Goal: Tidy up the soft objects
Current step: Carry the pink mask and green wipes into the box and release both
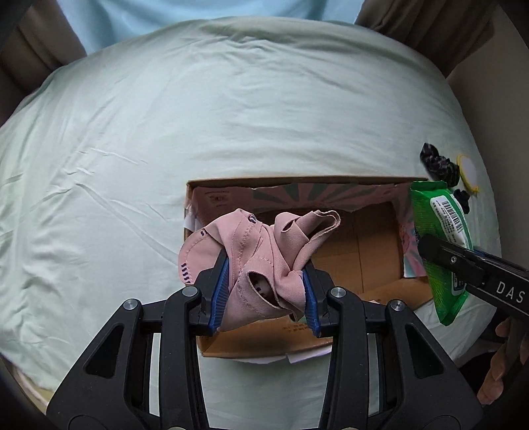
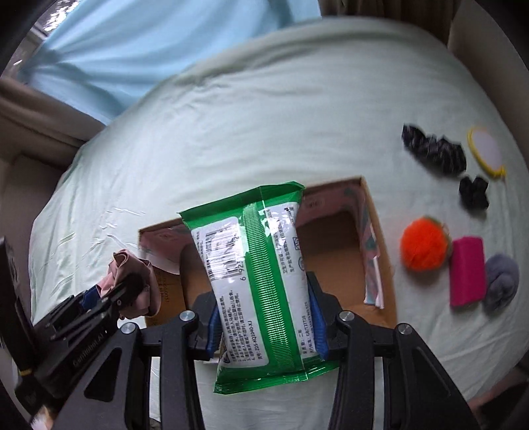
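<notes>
Early stage: open cardboard box (image 1: 350, 251) on the pale green bedsheet (image 1: 165, 132) looks empty, left gripper (image 1: 266, 281) clamps a crumpled pink fabric garment (image 1: 261, 254) above it, right gripper (image 2: 266, 317) clamps a green-white wipes pack (image 2: 254, 278), and 6 soft items (image 2: 425, 248) remain on the right.

Soft, even daylight from the blue curtain (image 1: 205, 23) at the top; moderately bright, no hard shadows. Faint shade inside the box (image 1: 357, 251) and under the grippers. Left wrist view sharp throughout. Right wrist view smeared by motion: scrunchie (image 2: 433, 153), orange pompom (image 2: 425, 246) and curtain streaked, print on the wipes pack (image 2: 261, 281) partly legible. White glare across the pack's film. Strong fisheye bowing of the bed (image 2: 264, 109); dark vignette in every corner.
</notes>
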